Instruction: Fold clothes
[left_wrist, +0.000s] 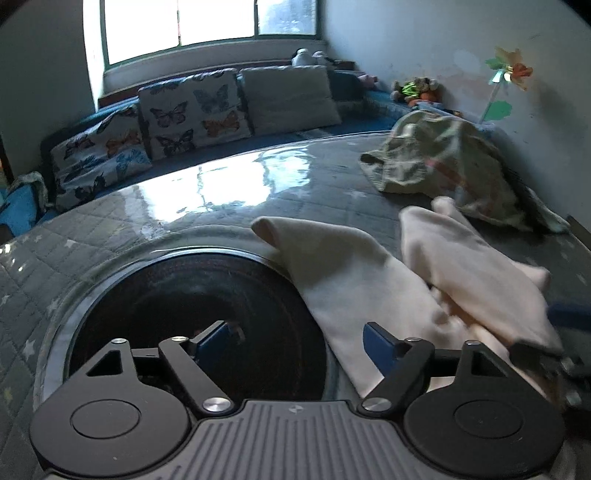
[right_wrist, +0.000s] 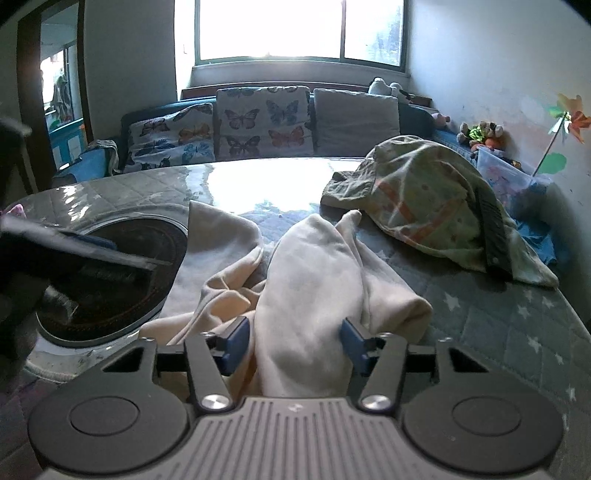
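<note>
A cream garment (left_wrist: 369, 273) lies rumpled on the grey quilted table (left_wrist: 110, 229), partly over a dark round inset (left_wrist: 192, 314). My left gripper (left_wrist: 295, 341) is open and empty, low over the inset, with the garment by its right finger. In the right wrist view the cream garment (right_wrist: 310, 280) bunches up between the fingers of my right gripper (right_wrist: 293, 343), whose jaws stand open around a fold. The left gripper (right_wrist: 55, 258) shows blurred at the left there.
A green patterned garment (left_wrist: 443, 158) is heaped at the table's far right, also in the right wrist view (right_wrist: 436, 203). Butterfly cushions (right_wrist: 262, 122) line a sofa behind the table under a window. Toys (right_wrist: 480, 133) and a pinwheel (right_wrist: 569, 114) stand by the right wall.
</note>
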